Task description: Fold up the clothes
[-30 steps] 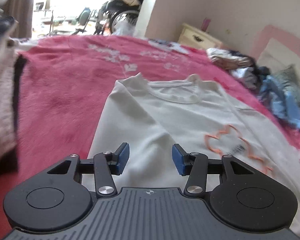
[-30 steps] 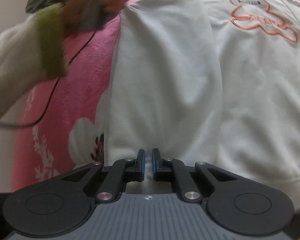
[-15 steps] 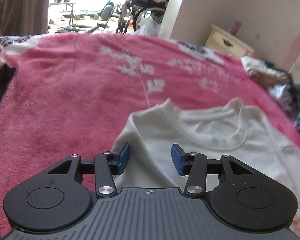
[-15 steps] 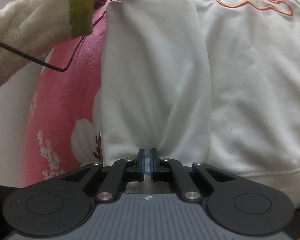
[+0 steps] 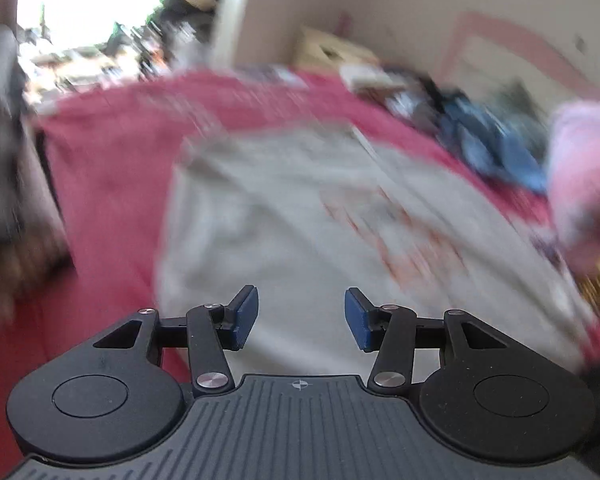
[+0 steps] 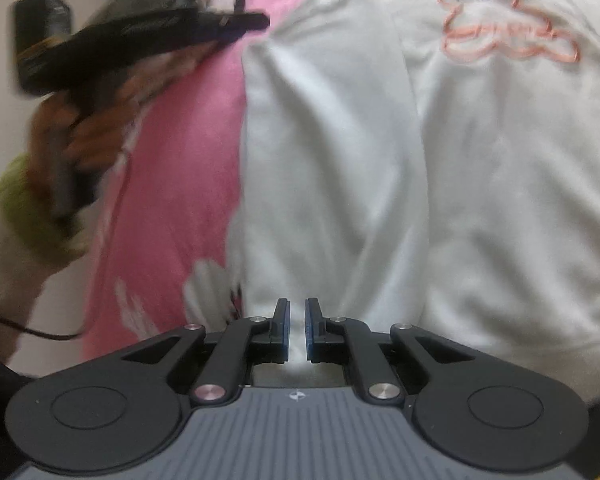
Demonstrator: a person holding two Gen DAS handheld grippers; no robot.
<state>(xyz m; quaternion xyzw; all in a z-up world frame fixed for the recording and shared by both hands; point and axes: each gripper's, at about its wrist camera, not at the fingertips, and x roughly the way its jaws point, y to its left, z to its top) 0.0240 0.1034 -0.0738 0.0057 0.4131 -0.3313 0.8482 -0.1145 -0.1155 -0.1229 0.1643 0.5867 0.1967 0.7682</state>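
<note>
A white sweatshirt [image 6: 480, 168] with an orange bear outline lies flat on the pink bedspread [image 6: 172, 184], its left sleeve folded in over the body. My right gripper [image 6: 297, 330] pinches the sweatshirt's near edge. Its jaws are opening slightly, with white cloth still between the pads. My left gripper [image 5: 301, 318] hovers open and empty over the sweatshirt [image 5: 284, 232] in a motion-blurred left wrist view. In the right wrist view the left gripper [image 6: 236, 24] shows blurred at upper left, held by a hand [image 6: 80, 132] with a green cuff.
A heap of blue and grey clothes [image 5: 484, 136] lies on the far right of the bed. A pink garment [image 5: 580, 184] sits at the right edge, and dark fuzzy fabric [image 5: 4, 208] at the left. A black cable [image 6: 28, 328] trails from the left hand.
My left gripper swung from the collar back along the sweatshirt's left side, blurring its view. The right gripper kept its hold on the near edge and lifted a little.
</note>
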